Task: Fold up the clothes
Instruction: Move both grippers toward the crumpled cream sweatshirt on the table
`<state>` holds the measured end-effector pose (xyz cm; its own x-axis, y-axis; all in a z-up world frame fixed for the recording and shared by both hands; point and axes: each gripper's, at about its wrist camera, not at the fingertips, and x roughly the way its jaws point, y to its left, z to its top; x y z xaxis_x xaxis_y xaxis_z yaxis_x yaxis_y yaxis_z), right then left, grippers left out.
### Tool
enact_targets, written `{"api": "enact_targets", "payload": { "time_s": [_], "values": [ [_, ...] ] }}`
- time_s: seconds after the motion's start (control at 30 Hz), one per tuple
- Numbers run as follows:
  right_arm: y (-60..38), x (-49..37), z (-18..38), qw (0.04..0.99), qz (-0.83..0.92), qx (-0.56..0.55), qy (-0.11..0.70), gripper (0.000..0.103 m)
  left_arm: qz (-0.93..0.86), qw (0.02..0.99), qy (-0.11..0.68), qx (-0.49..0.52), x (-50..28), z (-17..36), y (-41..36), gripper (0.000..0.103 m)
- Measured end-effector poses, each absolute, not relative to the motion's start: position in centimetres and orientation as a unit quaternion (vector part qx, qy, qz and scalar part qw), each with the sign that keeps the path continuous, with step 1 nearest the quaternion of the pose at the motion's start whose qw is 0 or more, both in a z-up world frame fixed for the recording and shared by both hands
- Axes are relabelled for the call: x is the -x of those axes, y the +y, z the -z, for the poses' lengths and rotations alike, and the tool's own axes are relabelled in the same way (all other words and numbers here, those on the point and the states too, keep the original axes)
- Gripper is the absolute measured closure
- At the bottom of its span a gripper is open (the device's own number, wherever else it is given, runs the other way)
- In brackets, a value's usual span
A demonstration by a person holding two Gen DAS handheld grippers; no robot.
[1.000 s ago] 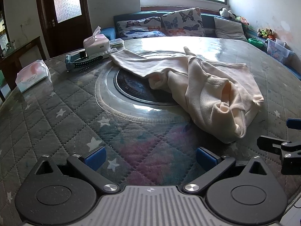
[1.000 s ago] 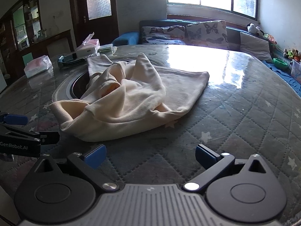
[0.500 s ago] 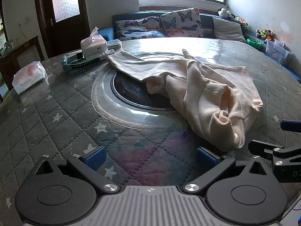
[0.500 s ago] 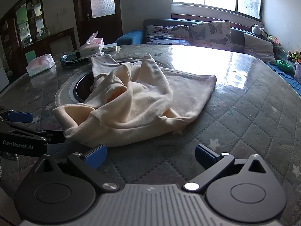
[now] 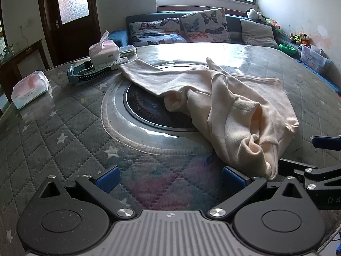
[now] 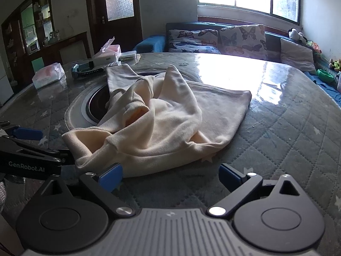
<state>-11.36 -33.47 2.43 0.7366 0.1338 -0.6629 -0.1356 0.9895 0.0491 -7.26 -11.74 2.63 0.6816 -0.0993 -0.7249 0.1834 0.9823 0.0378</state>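
A crumpled cream garment (image 5: 230,106) lies on the quilted round table (image 5: 53,123), partly over the dark glass disc (image 5: 147,108) at its middle. One sleeve stretches to the far left. It also shows in the right wrist view (image 6: 162,119). My left gripper (image 5: 170,176) is open and empty, just short of the garment's near edge, which lies by its right finger. My right gripper (image 6: 170,175) is open and empty, with the garment's near hem just ahead of its left finger. Each gripper shows at the edge of the other's view.
A tissue box (image 5: 104,51), a remote and a teal holder (image 5: 89,72) sit at the table's far left. A tissue pack (image 5: 29,89) lies further left. A sofa with butterfly cushions (image 5: 202,24) stands behind the table.
Both grippers have moved forward towards the garment, which now lies closer to their fingers. The garment has not moved. Both stay open.
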Motion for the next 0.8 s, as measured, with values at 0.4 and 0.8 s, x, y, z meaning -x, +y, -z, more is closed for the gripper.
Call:
{"api": "enact_targets", "payload": {
  "time_s": [0.4,0.8],
  "values": [
    [-33.4,10.8,-2.8,0.933,-0.076,0.0,0.353,0.005,0.079,0.915,0.391,-0.056,6.6,-3.0,-12.1,0.0],
    [-33.4,10.2,-3.3,0.934,-0.078,-0.002,0.349,0.004,0.081,0.917,0.387,-0.059,5.9,-3.6,-12.2,0.0]
  ]
}}
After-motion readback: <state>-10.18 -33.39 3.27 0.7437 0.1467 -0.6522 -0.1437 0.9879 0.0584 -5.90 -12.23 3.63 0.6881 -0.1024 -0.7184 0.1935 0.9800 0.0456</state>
